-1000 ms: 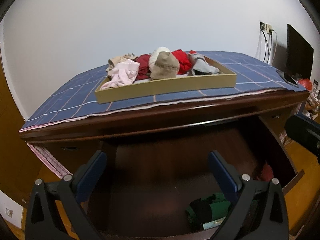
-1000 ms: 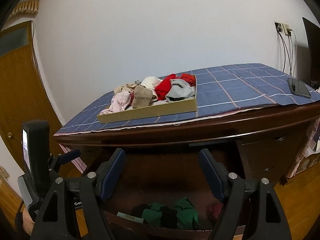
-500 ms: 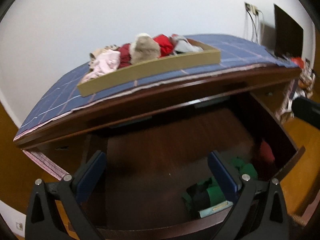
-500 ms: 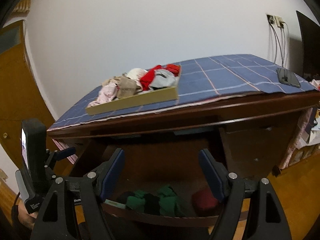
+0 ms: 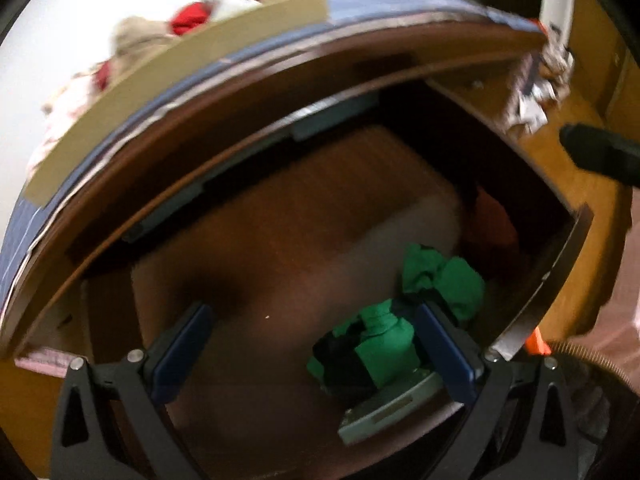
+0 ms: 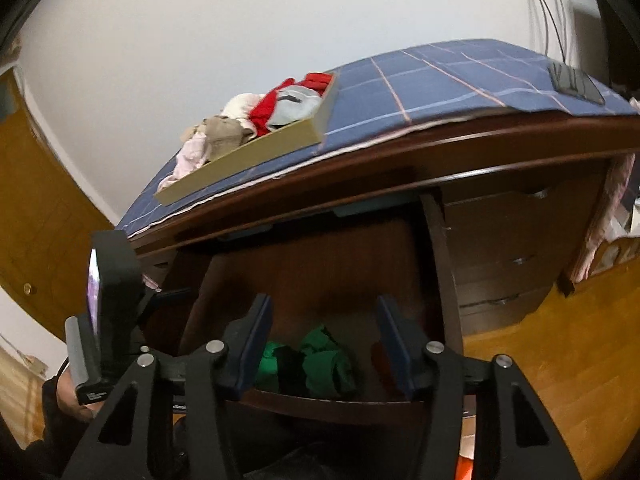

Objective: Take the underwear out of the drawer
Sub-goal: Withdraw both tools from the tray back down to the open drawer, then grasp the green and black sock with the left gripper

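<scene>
Inside drawer (image 5: pixel 280 264): green underwear (image 5: pixel 384 344); label unreadable.

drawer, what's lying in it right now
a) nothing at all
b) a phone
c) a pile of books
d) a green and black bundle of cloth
d: the open drawer holds a green and black bundle of cloth near its front, with something dark red beside it.

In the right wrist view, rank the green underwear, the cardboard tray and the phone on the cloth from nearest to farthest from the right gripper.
1. Green underwear: in the open drawer, just beyond the right gripper.
2. Cardboard tray: on the desk, upper left.
3. Phone: far right of the blue cloth.
</scene>
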A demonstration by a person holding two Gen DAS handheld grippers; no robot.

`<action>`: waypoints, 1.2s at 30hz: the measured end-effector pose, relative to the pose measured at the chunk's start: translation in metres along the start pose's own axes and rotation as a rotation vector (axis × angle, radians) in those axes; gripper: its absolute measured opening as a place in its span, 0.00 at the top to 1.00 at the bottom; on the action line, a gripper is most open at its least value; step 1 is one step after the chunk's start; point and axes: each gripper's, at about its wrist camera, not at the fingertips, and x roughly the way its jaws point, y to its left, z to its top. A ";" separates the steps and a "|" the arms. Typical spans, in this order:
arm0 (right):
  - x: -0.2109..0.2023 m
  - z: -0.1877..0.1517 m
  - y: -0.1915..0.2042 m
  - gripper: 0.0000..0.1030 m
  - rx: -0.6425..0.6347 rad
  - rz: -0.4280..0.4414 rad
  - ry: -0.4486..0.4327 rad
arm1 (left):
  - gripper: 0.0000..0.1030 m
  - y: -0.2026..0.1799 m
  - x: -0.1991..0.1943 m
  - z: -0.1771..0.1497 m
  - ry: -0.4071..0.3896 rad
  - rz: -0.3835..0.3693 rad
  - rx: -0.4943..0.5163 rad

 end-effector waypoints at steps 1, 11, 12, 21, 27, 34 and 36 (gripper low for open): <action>0.001 -0.001 -0.002 0.45 0.009 0.003 0.003 | 0.01 -0.003 0.006 0.003 0.025 -0.026 0.016; 0.015 0.005 -0.013 0.45 0.032 0.006 0.043 | 0.15 0.003 0.059 0.019 0.358 -0.415 -0.099; 0.018 0.008 -0.013 0.45 0.029 0.000 0.049 | 0.16 0.003 0.062 0.019 0.381 -0.442 -0.112; 0.036 0.021 -0.014 0.45 0.002 -0.020 0.098 | 0.59 -0.004 0.082 0.026 0.457 -0.567 -0.121; 0.040 0.026 -0.015 0.45 -0.007 -0.036 0.116 | 0.78 0.011 0.081 0.023 0.402 -0.605 -0.161; 0.043 0.027 -0.012 0.45 -0.048 -0.045 0.172 | 0.79 0.051 0.066 0.021 0.292 -0.412 -0.218; 0.048 0.026 -0.011 0.45 -0.071 -0.044 0.222 | 0.79 0.063 0.059 0.018 0.254 -0.317 -0.233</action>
